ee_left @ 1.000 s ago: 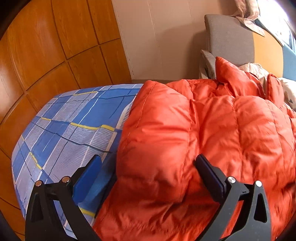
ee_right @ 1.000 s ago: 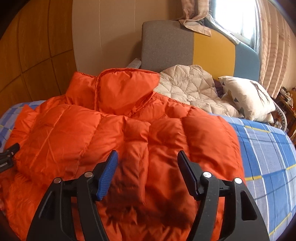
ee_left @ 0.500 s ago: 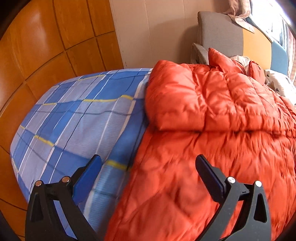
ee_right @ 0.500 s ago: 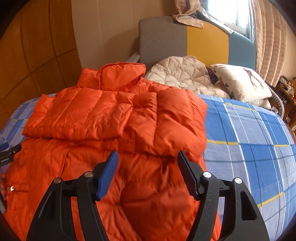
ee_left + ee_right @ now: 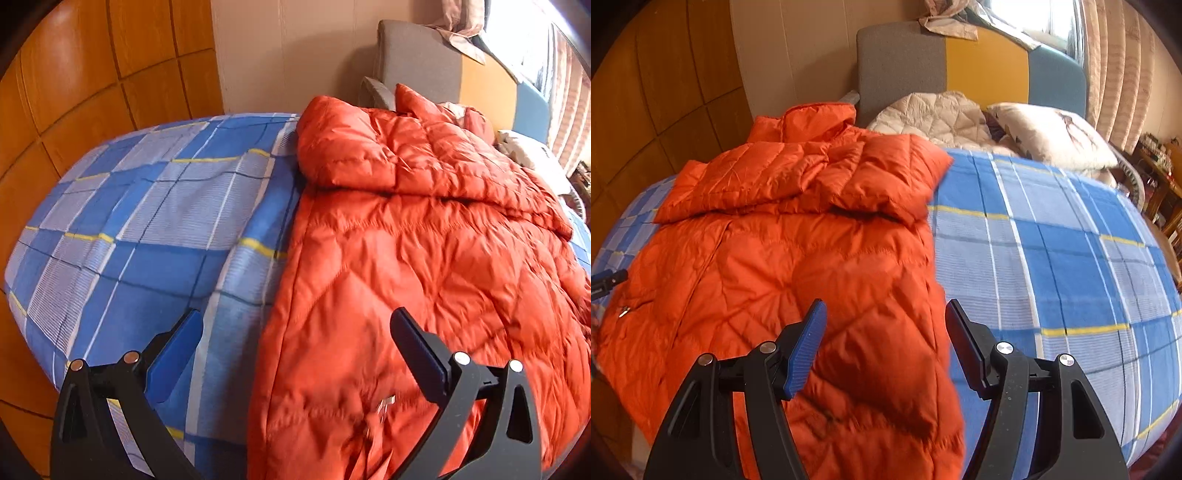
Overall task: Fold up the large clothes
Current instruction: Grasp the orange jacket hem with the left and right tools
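An orange quilted down jacket [image 5: 424, 266] [image 5: 790, 258] lies on the blue plaid bedsheet [image 5: 147, 221] [image 5: 1052, 251]. Both sleeves are folded in across its upper part, below the collar [image 5: 816, 118]. My left gripper [image 5: 295, 339] stands open above the jacket's left edge, nothing between its fingers. My right gripper [image 5: 884, 332] is open too, hovering over the jacket's lower right edge. A tip of the left gripper [image 5: 607, 280] shows at the left border of the right wrist view. A zipper pull [image 5: 624, 312] lies near the jacket's lower left.
A beige quilted garment [image 5: 934, 118] and a white pillow [image 5: 1052, 133] lie at the head of the bed against the grey, yellow and blue headboard [image 5: 967, 62]. Wooden wall panels [image 5: 74, 92] line the left side. Curtains [image 5: 1115, 66] and a shelf stand at the right.
Both grippers have pulled back from the folded sleeves toward the jacket's lower part, left drifting to its left edge, right to its right edge. More of the bedsheet shows in both views.
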`<state>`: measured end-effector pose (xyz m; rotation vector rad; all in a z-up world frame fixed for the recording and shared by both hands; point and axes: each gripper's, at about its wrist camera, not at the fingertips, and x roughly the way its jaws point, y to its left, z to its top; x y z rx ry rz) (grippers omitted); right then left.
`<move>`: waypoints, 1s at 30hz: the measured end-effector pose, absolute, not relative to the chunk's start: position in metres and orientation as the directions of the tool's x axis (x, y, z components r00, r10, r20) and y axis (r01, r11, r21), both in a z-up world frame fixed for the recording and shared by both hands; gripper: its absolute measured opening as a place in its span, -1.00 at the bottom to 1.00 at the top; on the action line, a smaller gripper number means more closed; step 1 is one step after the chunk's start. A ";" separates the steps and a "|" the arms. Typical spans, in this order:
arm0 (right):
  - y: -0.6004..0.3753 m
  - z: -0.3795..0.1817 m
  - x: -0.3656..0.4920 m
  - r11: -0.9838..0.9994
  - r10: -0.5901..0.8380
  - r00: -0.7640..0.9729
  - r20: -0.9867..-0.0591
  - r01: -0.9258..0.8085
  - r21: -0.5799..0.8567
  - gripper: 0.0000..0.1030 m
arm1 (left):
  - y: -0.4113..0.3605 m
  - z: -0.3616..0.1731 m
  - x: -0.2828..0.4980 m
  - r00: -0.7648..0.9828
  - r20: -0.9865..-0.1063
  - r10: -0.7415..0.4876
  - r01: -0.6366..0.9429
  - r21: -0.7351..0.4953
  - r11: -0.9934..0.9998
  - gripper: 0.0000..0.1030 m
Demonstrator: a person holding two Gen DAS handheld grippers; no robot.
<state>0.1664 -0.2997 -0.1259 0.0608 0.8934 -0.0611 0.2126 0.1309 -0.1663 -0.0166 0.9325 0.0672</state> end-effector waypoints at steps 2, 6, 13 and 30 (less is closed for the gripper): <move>-0.308 -0.128 0.155 0.995 -0.007 0.610 -0.792 0.083 0.055 0.29 | 0.134 -0.167 0.205 0.587 -0.809 0.044 -0.053 0.016 0.998 0.96; -0.324 -0.137 0.135 0.982 0.075 0.566 -0.821 0.100 0.159 0.28 | 0.143 -0.169 0.185 0.568 -0.823 -0.022 -0.014 -0.036 0.999 0.96; -0.347 -0.161 0.103 0.917 0.286 0.485 -0.827 0.113 0.383 0.29 | 0.148 -0.182 0.156 0.489 -0.858 -0.153 0.069 -0.137 0.988 0.89; -0.338 -0.188 0.056 0.785 0.504 0.458 -0.732 0.111 0.610 -0.19 | 0.141 -0.195 0.123 0.402 -0.855 -0.326 0.158 -0.286 0.945 0.26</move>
